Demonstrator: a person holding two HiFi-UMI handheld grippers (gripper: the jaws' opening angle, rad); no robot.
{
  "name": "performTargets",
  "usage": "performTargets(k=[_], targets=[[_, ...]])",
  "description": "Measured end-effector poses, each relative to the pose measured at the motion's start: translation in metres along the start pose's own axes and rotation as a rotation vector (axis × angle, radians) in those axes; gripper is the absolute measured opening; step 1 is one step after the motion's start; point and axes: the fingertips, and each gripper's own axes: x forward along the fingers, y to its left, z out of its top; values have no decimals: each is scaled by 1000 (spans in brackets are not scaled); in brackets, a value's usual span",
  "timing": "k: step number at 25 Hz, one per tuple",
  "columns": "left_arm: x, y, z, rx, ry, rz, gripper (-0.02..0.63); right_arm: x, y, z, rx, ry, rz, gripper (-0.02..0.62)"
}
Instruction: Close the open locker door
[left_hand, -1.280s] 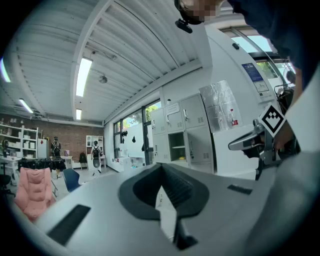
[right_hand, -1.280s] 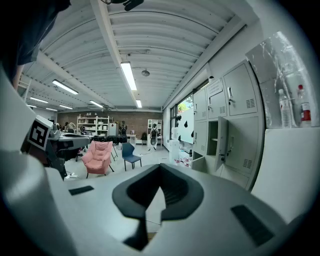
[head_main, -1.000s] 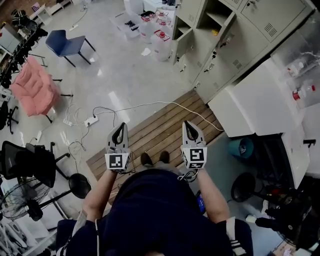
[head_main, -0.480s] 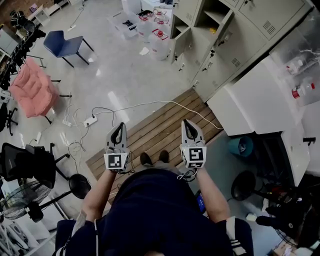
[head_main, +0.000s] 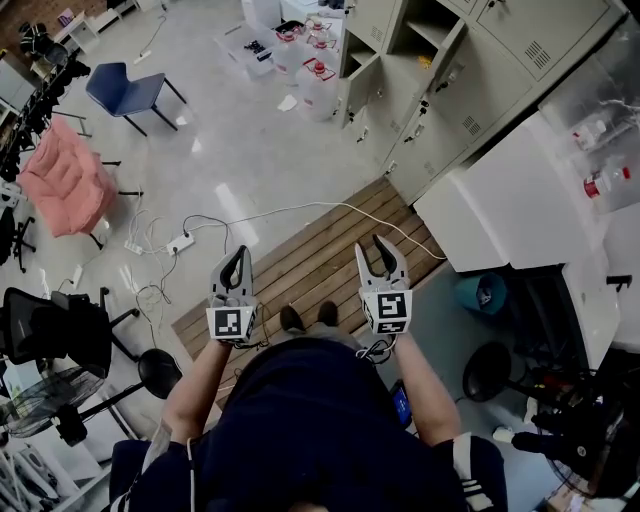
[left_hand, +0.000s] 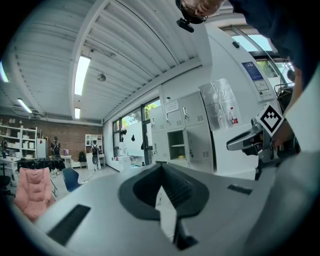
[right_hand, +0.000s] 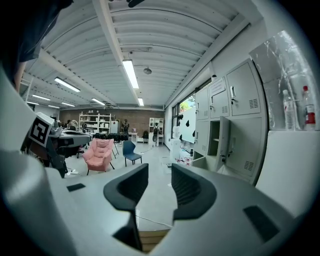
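Plainly the right gripper (head_main: 378, 250) is opening its jaws on nothing, and the left gripper (head_main: 237, 262) is closed and empty. The open grey metal locker door (head_main: 452, 55) stands well apart ahead, so the approach likely comes first: walk over, then push it shut.

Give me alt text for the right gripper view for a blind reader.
The right gripper, fingers opening with nothing between them, faces a room with grey lockers at right, one locker door open. A pink chair and a blue chair stand farther back.

head: steeply down | gripper views: level, forward | shared: lockers (head_main: 480, 80)
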Motion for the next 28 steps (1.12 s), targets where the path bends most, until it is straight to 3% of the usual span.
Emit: performTargets(k=[11,28], targets=[[6,2,2,-13,-11,-2,3,9,4,2,-26,5,56,357],[29,7,2,-11,17,26,3,31,-17,8,-16,-27,87,390]])
